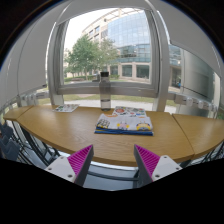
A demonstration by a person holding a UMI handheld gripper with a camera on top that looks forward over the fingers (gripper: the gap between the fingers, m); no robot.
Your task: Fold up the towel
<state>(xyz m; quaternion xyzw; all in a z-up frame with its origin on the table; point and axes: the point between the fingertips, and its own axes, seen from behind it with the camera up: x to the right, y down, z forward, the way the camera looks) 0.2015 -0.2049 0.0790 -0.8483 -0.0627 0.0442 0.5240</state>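
A folded, colourfully printed towel (125,121) lies on the wooden table (70,130), beyond my fingers and a little right of centre. My gripper (113,162) is open and empty, held off the table's near edge, well short of the towel. Its two fingers with magenta pads (80,160) stand wide apart, with the table's edge and the floor showing between them.
A clear bottle (105,91) stands at the table's far side behind the towel. A small flat object (67,107) lies at the far left of the table. Chairs (22,145) stand at the left. Large windows (110,45) with buildings and trees are beyond.
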